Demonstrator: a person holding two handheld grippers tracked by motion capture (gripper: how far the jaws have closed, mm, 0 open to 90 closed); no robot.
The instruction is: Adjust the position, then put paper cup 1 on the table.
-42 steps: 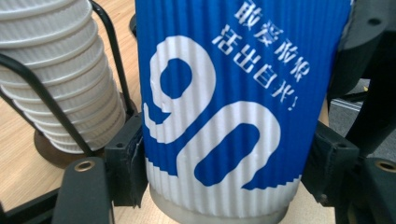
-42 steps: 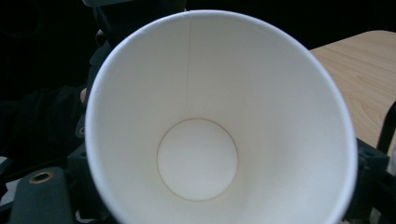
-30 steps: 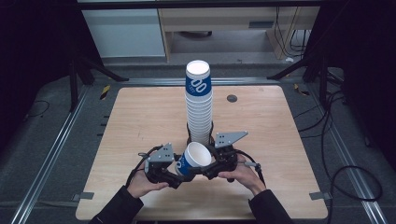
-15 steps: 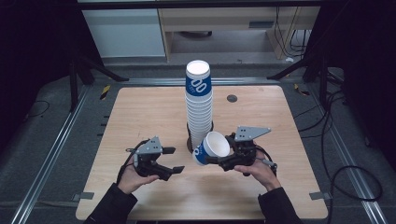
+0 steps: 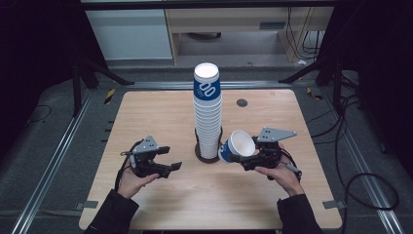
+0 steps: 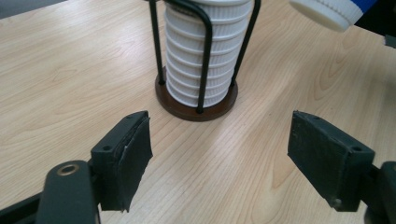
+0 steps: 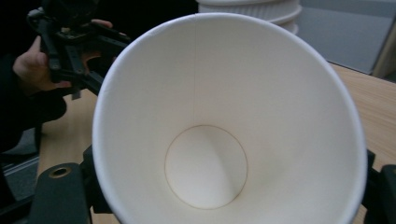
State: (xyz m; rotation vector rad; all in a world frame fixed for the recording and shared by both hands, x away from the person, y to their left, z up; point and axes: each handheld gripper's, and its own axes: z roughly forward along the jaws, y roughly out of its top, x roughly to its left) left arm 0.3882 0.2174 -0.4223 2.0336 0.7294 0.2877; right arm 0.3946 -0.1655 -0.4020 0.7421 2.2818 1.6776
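A second ago both my grippers met at the single white paper cup with the blue band [image 5: 237,145], low in front of the tall stack of ribbed white-and-blue paper cups [image 5: 208,109]. Now my left gripper [image 5: 171,166] has let go and drawn back toward the left edge of the pale wooden table [image 5: 146,112], its black padded fingers [image 6: 126,156] wide apart and empty. My right gripper [image 5: 243,158] keeps its fingers clamped on the cup and has carried it to the right of the stack, in the air, lying on its side. I judge the cup is now separated and ready to be placed. Its inside [image 7: 205,168] is smooth and conical, the bottom ridged. The stack stands in a black wire holder on a round brown base [image 6: 196,105].
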